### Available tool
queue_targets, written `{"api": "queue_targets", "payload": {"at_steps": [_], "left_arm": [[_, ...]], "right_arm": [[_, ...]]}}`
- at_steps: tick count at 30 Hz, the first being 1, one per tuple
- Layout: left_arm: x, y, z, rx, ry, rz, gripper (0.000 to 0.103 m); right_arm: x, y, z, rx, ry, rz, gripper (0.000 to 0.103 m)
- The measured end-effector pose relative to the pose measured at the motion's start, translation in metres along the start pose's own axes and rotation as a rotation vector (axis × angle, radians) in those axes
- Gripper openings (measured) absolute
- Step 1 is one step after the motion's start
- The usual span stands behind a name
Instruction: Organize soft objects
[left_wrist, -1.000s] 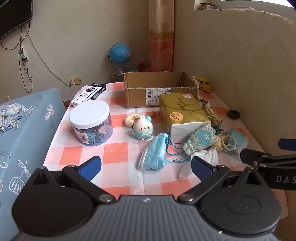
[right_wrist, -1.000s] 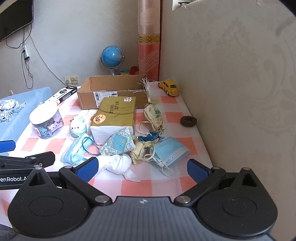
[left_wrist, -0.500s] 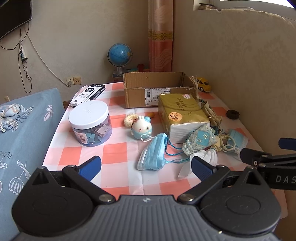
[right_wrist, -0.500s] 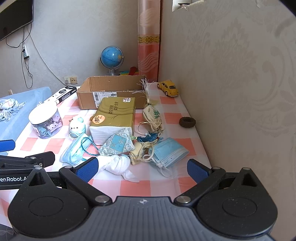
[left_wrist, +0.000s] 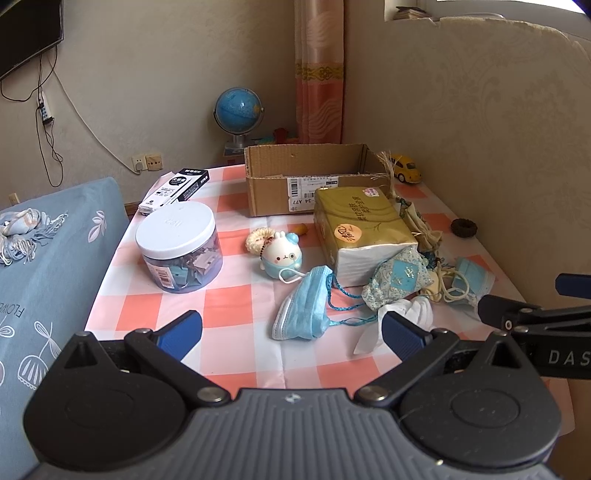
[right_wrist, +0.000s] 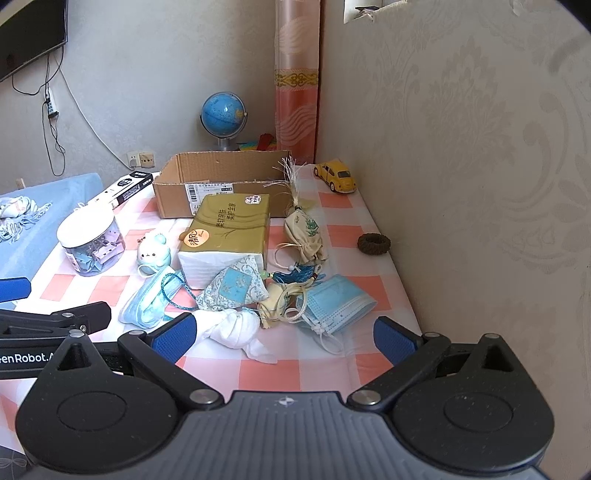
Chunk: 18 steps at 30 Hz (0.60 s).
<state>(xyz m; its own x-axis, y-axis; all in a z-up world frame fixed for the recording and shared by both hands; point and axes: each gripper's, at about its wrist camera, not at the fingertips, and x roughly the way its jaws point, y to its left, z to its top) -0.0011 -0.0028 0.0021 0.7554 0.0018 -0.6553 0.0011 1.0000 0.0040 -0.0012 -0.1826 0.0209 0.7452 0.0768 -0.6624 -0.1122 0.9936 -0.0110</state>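
Both hand-held grippers are hovering over the near edge of the table (left_wrist: 236, 354), and neither is touching anything. The left hand-held gripper (left_wrist: 291, 328) is standing with its jaws wide apart and nothing between them, and the right hand-held gripper (right_wrist: 284, 336) is the same, apart and empty. I think they are waiting here because the soft things are lying in a loose heap just in front of them, so any one is easy to reach. A blue face mask (left_wrist: 303, 306) is lying nearest the left side, a knotted white cloth (right_wrist: 232, 328) is just in front of the right one, and a patterned pouch (right_wrist: 236, 288) is leaning against the gold tissue pack (right_wrist: 229, 229). A second face mask (right_wrist: 336, 299) is lying beside a tangle of cords, and a small drawstring bag (right_wrist: 306, 236) is resting by the tissue pack, near the wall. The cardboard box (left_wrist: 310, 177) is standing open at the far end of the table; its inside is mostly hidden, but it seems to be the place for the soft things, and none of them is in it yet. The clear jar (left_wrist: 177, 247) with the white lid is closed and is holding what look like small clips. A plush rabbit (left_wrist: 282, 254) is sitting between the jar and the tissue pack.
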Motion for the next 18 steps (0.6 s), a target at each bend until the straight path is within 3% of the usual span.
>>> {"api": "queue_targets", "payload": {"at_steps": [18], "left_arm": [[0.0000, -0.0011, 0.0002, 0.000, 0.001, 0.000, 0.103]], "right_arm": [[0.0001, -0.0006, 0.0009, -0.004, -0.002, -0.002, 0.103]]}}
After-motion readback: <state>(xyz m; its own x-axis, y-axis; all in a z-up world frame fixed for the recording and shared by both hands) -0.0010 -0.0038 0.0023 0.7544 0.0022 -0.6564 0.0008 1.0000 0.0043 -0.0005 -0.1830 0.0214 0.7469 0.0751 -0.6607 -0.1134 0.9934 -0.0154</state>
